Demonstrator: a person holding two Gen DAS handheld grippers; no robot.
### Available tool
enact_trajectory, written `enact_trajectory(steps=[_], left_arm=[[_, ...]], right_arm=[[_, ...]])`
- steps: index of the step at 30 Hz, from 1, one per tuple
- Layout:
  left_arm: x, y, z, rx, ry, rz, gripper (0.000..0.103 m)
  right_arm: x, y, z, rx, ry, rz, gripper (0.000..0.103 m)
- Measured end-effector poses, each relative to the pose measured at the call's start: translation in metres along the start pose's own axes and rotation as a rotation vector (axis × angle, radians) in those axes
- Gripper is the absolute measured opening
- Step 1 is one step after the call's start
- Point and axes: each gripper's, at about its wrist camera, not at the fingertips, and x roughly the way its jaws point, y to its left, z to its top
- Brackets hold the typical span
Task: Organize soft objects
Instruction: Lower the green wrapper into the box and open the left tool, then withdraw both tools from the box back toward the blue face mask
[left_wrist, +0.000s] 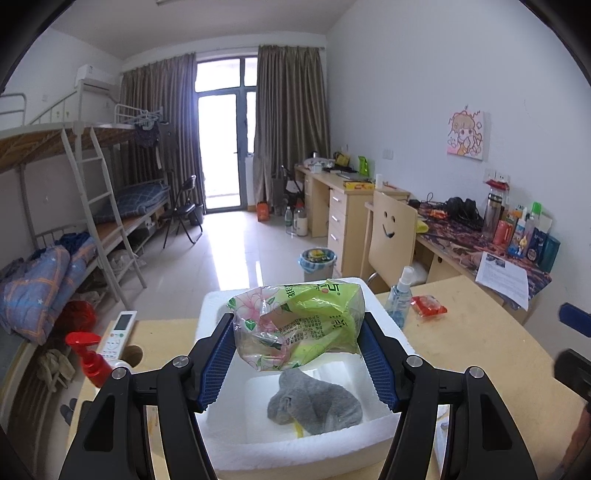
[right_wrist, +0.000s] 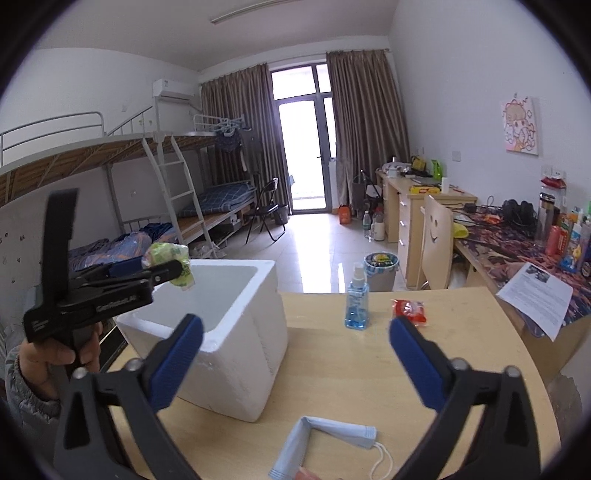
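Left wrist view: left tool pinching green tissue pack directly above open foam box, grey sock already inside; straight drop, walls clear. Right tool spread, empty, over bench; blue mask just near-side, long axis left-right, right arm closer.
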Motion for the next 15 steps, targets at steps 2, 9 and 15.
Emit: enact_trajectory(steps=[2,9,15], left_arm=[[0.004,-0.001,0.002,0.002,0.013,0.003,0.067],[0.013,-0.005,0.002,-0.005,0.035,0.003,0.088],[0.006,-0.010,0.002,0.006,0.010,0.021,0.102]], right_arm=[[-0.003,-0.001,-0.002,-0.002,-0.005,-0.007,0.103],[-0.011,-0.008,-0.007,0.010,-0.015,-0.026,0.103],[-0.017,-0.015,-0.010,0.026,-0.020,-0.040,0.103]])
